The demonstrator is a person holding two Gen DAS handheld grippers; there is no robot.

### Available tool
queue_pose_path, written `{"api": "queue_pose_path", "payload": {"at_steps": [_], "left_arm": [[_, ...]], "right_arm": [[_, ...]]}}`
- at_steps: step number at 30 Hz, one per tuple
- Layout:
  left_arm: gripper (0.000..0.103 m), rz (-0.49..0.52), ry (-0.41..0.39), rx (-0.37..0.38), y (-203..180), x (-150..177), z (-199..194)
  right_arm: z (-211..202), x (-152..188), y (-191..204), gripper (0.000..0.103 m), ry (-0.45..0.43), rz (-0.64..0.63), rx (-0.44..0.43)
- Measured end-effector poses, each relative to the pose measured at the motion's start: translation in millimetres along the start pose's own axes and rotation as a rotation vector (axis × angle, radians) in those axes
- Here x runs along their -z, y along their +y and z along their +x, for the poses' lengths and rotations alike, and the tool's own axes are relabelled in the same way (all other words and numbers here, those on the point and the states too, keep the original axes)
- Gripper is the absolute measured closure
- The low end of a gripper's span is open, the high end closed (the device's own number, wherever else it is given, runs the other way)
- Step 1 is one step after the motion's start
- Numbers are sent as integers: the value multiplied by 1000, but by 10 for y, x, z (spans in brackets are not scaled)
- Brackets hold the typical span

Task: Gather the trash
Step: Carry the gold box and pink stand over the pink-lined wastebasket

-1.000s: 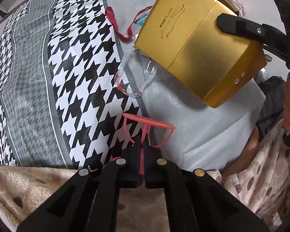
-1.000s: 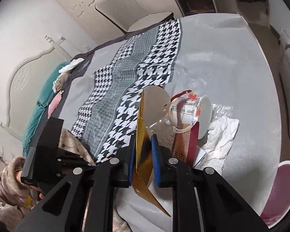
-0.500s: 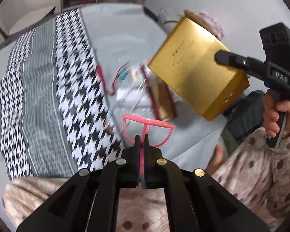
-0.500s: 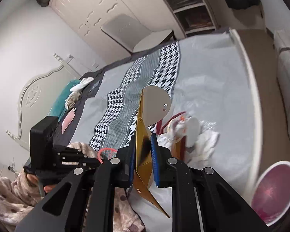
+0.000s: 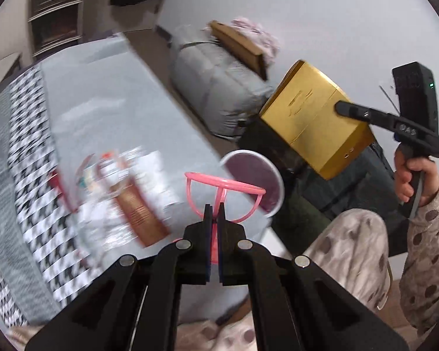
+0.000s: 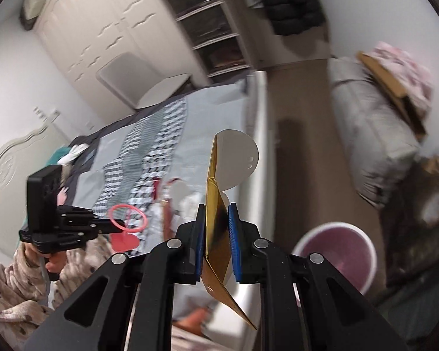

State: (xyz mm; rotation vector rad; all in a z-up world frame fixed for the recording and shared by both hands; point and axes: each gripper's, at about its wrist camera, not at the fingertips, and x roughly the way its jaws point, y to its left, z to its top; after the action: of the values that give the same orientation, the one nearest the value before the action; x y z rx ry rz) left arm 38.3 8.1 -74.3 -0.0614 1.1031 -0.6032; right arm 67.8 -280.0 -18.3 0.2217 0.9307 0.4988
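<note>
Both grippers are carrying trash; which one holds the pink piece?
The left gripper: its fingers pinch the pink ring piece. The right gripper clamps the gold box instead.

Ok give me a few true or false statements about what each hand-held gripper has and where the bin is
1. The left hand-held gripper is shut on a pink plastic ring piece. True.
2. The right hand-held gripper is empty. False: it is clamped on a gold cardboard box.
3. The round bin stands on the floor beside the bed. True.
4. The gold cardboard box is already in the bin. False: it is in the air, in the gripper.
5. All trash is off the bed. False: wrappers lie there.
</note>
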Motion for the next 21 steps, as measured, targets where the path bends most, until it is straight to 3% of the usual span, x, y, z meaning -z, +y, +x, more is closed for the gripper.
{"api": "queue_pose_path", "payload": {"at_steps": [5, 10, 21], "left_arm": [[100, 91, 21, 34, -474, -212, 272], [100, 155, 34, 54, -822, -410, 524], [100, 153, 133, 97, -1027, -726, 1350]], "right_arm": [[-50, 217, -502, 89, 10, 83, 58], [156, 358, -934, 89, 56, 111, 119], [769, 616, -1721, 86, 130, 187, 185]]}}
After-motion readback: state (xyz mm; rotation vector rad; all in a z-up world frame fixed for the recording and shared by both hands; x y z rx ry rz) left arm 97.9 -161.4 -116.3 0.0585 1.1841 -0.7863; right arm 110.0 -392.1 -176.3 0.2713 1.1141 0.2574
